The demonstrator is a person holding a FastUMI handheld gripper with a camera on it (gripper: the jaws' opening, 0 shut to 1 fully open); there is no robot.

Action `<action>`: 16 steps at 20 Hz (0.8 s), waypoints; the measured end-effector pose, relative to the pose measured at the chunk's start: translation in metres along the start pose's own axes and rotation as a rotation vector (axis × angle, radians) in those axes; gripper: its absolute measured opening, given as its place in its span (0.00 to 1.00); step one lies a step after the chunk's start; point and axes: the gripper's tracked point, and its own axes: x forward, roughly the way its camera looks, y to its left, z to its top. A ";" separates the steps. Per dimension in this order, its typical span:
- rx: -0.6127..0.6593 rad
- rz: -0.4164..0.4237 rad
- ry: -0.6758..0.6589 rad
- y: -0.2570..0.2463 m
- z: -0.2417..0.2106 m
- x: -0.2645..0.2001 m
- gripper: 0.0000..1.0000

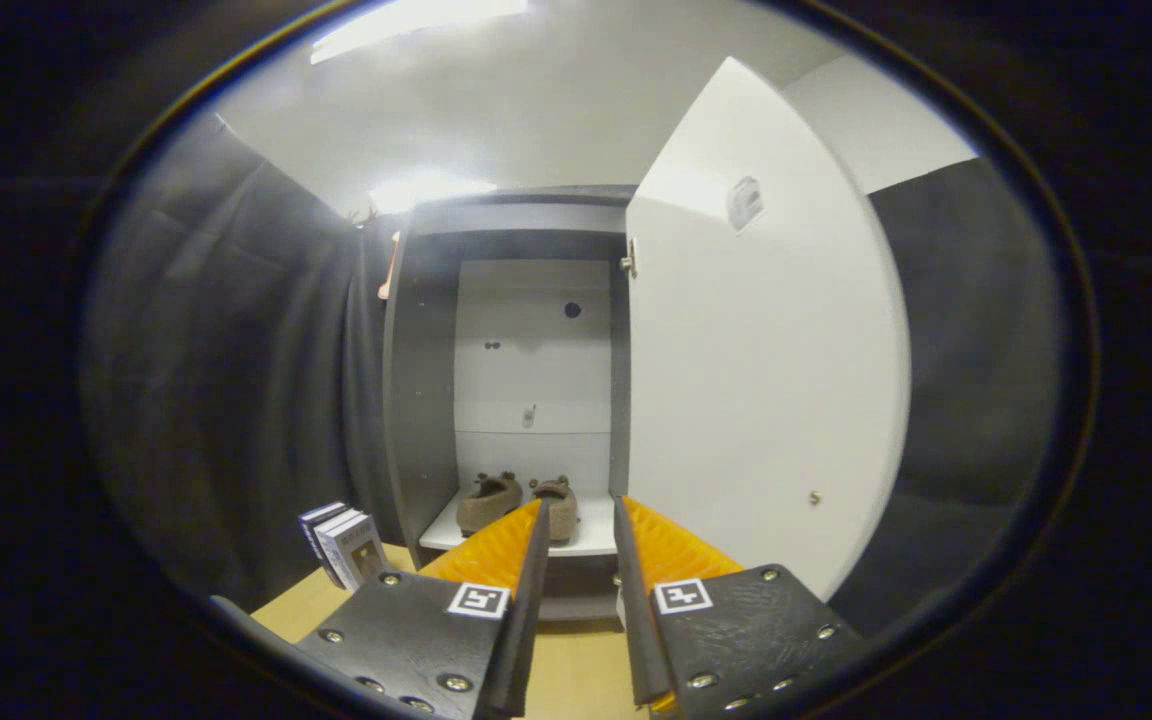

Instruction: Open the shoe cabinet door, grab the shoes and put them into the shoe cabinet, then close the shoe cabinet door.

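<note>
Gripper (pixel 581 520) narrowly parted and empty, shoes (pixel 519 503) already on cabinet (pixel 416 400) shelf beyond fingers, door (pixel 756 380) wide open: swinging it carelessly risks clipping a protruding heel and bouncing back ajar.

The shoe cabinet (pixel 416 400) is showing dark grey side panels and top, with a white back panel and a white bottom shelf. Its door (pixel 756 380), standing at 3 o'clock of the opening, is showing plain white. The two shoes (pixel 521 502) are appearing brown. At 8 o'clock of the cabinet, the books (pixel 344 545) are showing white and dark covers. The floor (pixel 576 670) is appearing light tan. The gripper (pixel 581 530) is bearing black-and-white square markers, its fingers parted and holding nothing.
</note>
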 end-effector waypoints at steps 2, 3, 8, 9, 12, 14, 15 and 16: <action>0.010 -0.013 -0.006 -0.019 0.004 -0.018 0.38; 0.014 -0.021 -0.012 -0.031 0.006 -0.027 0.40; 0.007 -0.085 -0.036 -0.083 0.015 -0.054 0.44; 0.007 -0.097 -0.038 -0.093 0.017 -0.058 0.45; 0.007 -0.138 -0.042 -0.120 0.018 -0.062 0.47; 0.012 -0.158 -0.045 -0.137 0.017 -0.061 0.51; 0.015 -0.168 -0.044 -0.145 0.017 -0.062 0.55; 0.019 -0.180 -0.040 -0.152 0.015 -0.059 0.59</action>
